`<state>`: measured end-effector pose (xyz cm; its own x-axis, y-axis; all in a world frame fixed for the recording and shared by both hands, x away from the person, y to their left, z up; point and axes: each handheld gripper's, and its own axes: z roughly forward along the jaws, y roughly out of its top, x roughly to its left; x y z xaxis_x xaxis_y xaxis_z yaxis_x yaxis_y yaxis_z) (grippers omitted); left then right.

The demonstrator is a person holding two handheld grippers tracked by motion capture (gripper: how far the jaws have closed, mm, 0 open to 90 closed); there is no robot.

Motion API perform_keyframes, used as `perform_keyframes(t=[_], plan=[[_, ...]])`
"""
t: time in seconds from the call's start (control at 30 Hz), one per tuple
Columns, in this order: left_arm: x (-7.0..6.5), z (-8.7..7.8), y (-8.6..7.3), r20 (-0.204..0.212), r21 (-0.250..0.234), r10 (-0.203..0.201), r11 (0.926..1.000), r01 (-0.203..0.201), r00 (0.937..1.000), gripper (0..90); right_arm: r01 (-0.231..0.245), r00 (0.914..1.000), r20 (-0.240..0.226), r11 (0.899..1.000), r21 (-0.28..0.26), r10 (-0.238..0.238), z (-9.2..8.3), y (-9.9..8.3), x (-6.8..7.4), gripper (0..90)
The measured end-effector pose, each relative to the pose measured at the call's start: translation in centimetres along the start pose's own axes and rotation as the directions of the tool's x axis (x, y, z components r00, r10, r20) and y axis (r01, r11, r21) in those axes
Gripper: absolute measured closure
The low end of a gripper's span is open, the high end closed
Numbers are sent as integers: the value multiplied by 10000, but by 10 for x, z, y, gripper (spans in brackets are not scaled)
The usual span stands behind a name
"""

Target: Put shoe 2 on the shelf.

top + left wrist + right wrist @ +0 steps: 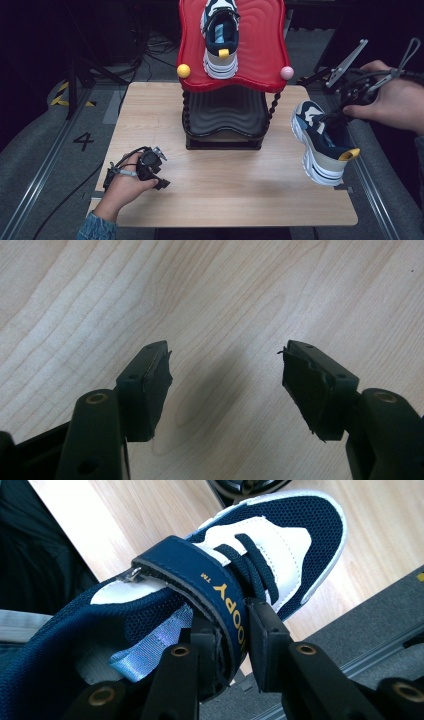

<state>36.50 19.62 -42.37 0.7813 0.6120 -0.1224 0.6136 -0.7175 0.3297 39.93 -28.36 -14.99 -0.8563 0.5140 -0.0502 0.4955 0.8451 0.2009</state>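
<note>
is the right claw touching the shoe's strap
Touching: the right gripper view shows the right claw pinching the navy strap of the shoe.

Your left gripper [161, 175] was black with brass-coloured rivets and worn pads [152, 385]; a denim cuff [96, 228] sat just behind it.

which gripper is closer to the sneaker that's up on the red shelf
Right. The right gripper hangs beside the rack, holding the other sneaker; the left gripper sits low at the table's front-left, farther from the shelved sneaker.
</note>
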Motion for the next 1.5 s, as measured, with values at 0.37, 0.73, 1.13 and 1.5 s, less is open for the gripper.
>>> perform_keyframes(t=[0.37, 0.73, 1.13, 1.5], plan=[[-1, -1, 0, -109, 83, 59, 9999, -58, 9999, 365, 134, 9997, 232, 9948, -1006, -111, -74, 23, 9, 754], [-1, -1, -2, -232, 211, 66, 9998, -62, 9997, 364, 460, 9952, 934, 9833, -1763, -298, -109, 65, -1, 758], [0, -4, -8, -117, 138, 80, 9999, -78, 9999, 360, 565, 9887, 1462, 9842, -1678, -319, -113, 138, -22, 759], [4, -7, -14, -147, 360, 189, 9992, -183, 9997, 357, 520, 9776, 2101, 9841, -1696, -154, -112, 184, -40, 762]])
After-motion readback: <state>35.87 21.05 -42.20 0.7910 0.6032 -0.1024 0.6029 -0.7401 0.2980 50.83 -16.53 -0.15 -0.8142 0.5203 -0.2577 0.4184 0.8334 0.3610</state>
